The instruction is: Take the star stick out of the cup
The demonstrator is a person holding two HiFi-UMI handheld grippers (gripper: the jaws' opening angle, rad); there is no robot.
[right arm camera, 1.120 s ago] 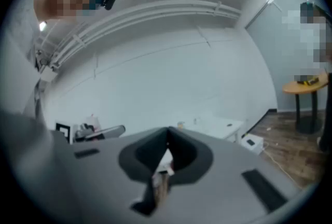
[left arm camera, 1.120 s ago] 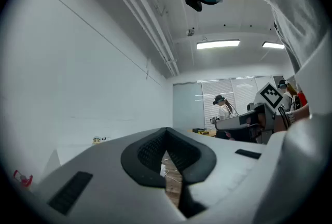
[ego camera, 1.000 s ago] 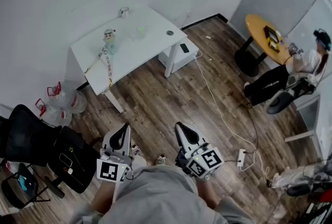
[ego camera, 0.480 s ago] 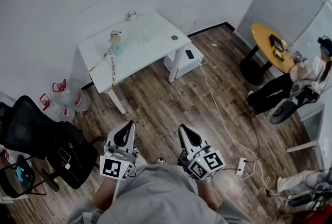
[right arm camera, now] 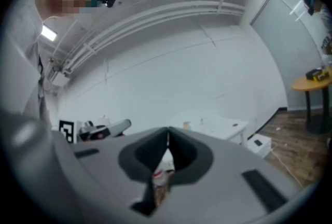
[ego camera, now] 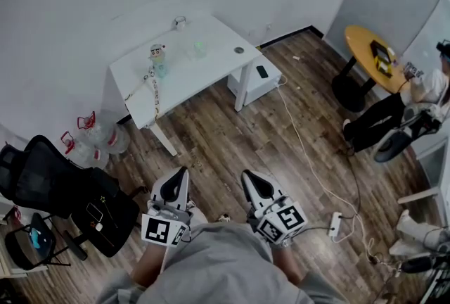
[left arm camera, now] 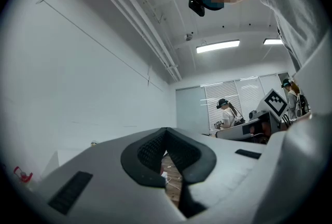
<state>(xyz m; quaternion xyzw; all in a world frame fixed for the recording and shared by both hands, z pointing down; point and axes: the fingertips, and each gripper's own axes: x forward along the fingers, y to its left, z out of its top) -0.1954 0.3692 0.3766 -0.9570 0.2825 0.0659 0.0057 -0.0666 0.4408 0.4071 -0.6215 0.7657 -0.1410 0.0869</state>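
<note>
Star stick: too small to pick out for sure at this range. Best candidate is the greenish bit standing in the clear cup on the white table, far side of the room. If that's it, it sits inside the cup, untouched. A 2nd small cup stands near the table's back edge, and a small figure-like bottle is to the clear cup's left. A dark disc lies to its right, and a strap hangs over the front edge.

Tongs: left gripper and right gripper are both held low in front of the person's body and point toward the table. Each has its jaws clenched tip to tip with nothing between them, and the 2 gripper views confirm this. Both are well apart from the table, with bare wood floor between.

Progress: 0 steps of the task itself are done, judging by the layout. What's left is to close the gap to the table, spread 1 pair of jaws, pinch the stick above the rim and lift it clear. The other gripper may need to steady the cup.

Around: a white box sits beside the table leg, and a cable runs across the floor to a power strip. A black chair and water jugs are at left. At right, a seated person is by a round yellow table.
</note>
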